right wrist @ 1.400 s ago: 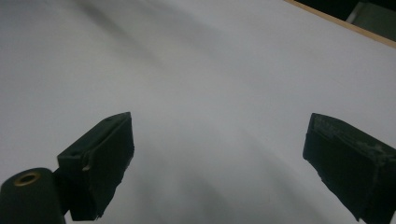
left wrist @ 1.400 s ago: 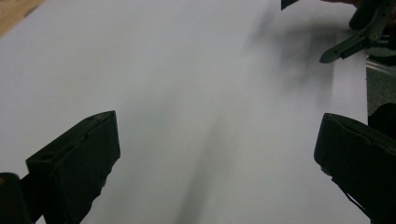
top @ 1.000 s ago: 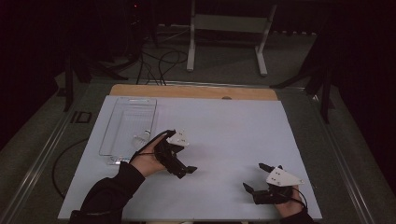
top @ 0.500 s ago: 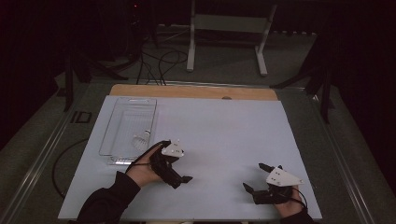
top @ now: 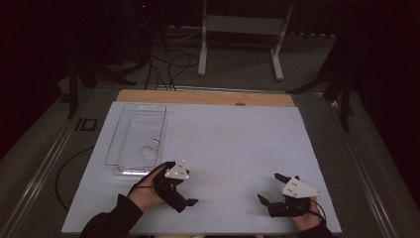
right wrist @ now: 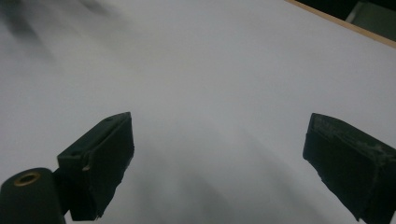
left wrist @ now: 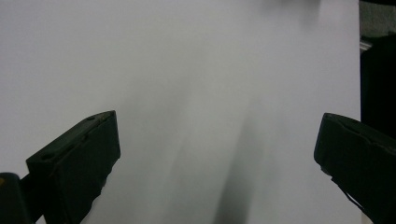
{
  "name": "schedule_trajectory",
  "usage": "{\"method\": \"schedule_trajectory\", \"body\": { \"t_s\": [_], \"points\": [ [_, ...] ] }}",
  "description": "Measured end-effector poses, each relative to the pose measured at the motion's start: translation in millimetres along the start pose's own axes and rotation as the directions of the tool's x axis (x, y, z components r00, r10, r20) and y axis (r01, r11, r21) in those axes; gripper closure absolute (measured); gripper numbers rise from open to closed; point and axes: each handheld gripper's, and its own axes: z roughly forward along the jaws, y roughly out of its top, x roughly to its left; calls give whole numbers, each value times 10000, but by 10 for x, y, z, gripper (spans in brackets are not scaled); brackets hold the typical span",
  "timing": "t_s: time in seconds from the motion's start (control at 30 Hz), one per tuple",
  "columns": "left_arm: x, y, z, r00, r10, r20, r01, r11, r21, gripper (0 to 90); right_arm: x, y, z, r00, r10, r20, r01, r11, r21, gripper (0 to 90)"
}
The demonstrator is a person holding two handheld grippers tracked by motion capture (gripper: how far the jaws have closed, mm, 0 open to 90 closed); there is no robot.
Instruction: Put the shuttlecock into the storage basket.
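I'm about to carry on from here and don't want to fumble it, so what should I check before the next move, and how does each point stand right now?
1. Left gripper open with nothing between its jaws: ok, jaws wide apart over bare sheet.
2. Right gripper open with nothing between its jaws: ok, same in its own view.
3. Shuttlecock inside the clear tray: ok, near the tray's front end.
4. Tray flat on the white sheet: ok.
5. Left gripper apart from the tray: ok, it sits just in front of the near edge.
6. Shuttlecock undamaged: cannot tell, too small.
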Motion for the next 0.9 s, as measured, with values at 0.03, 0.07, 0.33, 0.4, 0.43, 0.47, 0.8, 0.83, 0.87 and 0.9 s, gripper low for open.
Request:
{"method": "schedule_trajectory", "body": {
  "t_s": [0.03, 0.07, 0.33, 0.4, 0.43, 0.47, 0.8, 0.83, 0.87, 0.9],
  "points": [
    [-4, -23, -1, 10000, 2, 14, -2, 10000, 59, 12, 0, 1, -1, 10000, -11, 6, 11, 10000, -9, 86],
    [-6, -53, -7, 9999, -122, 45, 122, 9999, 10, 12, -1, 1, -2, 10000, -1, 6, 1, 10000, -16, 86],
    [-33, -245, -80, 9993, -358, -90, 358, 9994, -9, 12, 0, -3, 3, 10000, 12, -6, -12, 10000, 22, 86],
    [-38, -294, -96, 9986, -500, -173, 499, 9987, -31, 12, 1, -3, 6, 10000, -1, 4, 1, 10000, 30, 86],
    [-39, -317, -104, 9983, -532, -222, 532, 9986, -12, 12, 1, -3, 7, 10000, -13, -3, 13, 10000, 40, 86],
    [-42, -339, -109, 9981, -572, -231, 573, 9983, 52, 14, 2, -2, 7, 10000, -20, -8, 20, 10000, 49, 86],
    [-48, -511, -220, 9949, -869, -510, 868, 9962, -32, 14, 2, -4, 11, 10000, -10, -6, 10, 10000, 84, 86],
    [-51, -546, -242, 9946, -884, -536, 884, 9961, -31, 14, 4, -4, 11, 10000, -8, -10, 8, 10000, 86, 86],
    [-51, -546, -242, 9946, -884, -536, 884, 9961, -31, 14, 4, -4, 11, 10000, -8, -10, 8, 10000, 86, 86],
    [-50, -578, -267, 9944, -908, -536, 904, 9959, -94, 14, 1, -5, 11, 10000, -8, -15, 8, 10000, 91, 86]
  ]
}}
